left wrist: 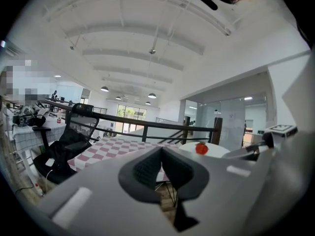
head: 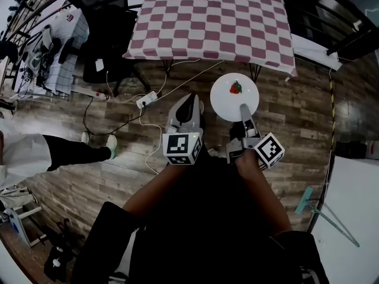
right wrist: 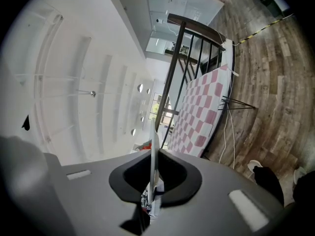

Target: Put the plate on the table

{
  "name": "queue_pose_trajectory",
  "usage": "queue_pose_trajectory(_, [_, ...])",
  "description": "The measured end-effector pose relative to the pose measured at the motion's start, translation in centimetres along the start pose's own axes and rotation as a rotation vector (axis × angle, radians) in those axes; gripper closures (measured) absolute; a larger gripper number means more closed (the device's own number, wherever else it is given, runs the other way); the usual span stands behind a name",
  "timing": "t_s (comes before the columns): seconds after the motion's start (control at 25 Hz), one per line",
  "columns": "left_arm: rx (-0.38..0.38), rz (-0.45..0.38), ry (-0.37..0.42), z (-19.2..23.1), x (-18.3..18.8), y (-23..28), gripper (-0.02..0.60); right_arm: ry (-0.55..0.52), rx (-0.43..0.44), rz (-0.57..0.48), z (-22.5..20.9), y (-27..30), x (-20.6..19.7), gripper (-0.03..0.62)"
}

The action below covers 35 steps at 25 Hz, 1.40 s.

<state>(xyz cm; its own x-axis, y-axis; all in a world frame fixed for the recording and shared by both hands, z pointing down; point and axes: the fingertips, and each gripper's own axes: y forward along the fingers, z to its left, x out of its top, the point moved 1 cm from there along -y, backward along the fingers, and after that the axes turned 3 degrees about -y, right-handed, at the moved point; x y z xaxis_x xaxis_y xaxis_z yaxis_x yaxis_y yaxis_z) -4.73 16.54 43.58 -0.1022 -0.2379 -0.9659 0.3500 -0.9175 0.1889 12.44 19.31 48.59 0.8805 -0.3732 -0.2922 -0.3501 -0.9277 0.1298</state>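
The checkered table [head: 207, 22] lies ahead: the right gripper [head: 244, 110] pinches the plate [head: 225, 102] at its rim, level, likely so the red fruit [head: 236, 87] won't roll; the left gripper [head: 188, 102], jaws together, is empty.

My grey grippers, my black clothes

My left gripper [head: 190, 101] and right gripper [head: 243, 110] have pale grey shells, black ribbed pads [left wrist: 146, 171] and a white cube [head: 182, 148] of black square markers each; I wear black clothing [head: 207, 223].

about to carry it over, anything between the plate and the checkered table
Nothing visible does. The plate, gripped at its near rim by the right gripper, has only floor between it and the checkered table.
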Motion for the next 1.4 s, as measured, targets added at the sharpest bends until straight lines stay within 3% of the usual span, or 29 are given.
queue_pose_trajectory(0.28, [-0.024, -0.002, -0.008, 1.4, 0.9, 6.0, 0.571, -0.029, -0.094, 0.014, -1.4, 4.7, 2.0, 0.577])
queue_pose_trajectory(0.44, [-0.022, 0.010, 0.016, 3.1, 1.3, 9.9, 0.571, -0.007, -0.091, 0.010, -1.8, 9.1, 3.1, 0.577])
queue_pose_trajectory(0.76, [-0.048, 0.010, -0.009, 6.2, 5.4, 18.5, 0.571, -0.005, -0.099, 0.022, -0.8, 19.1, 6.4, 0.577])
queue_pose_trajectory(1.16, [-0.056, 0.041, -0.031, 11.9, 7.9, 27.8, 0.571, 0.012, -0.096, 0.017, 0.7, 29.7, 8.2, 0.577])
queue_pose_trajectory(1.4, [-0.130, 0.045, -0.053, 13.7, 9.5, 32.3, 0.571, 0.052, -0.106, -0.031, 1.1, 34.7, 9.1, 0.579])
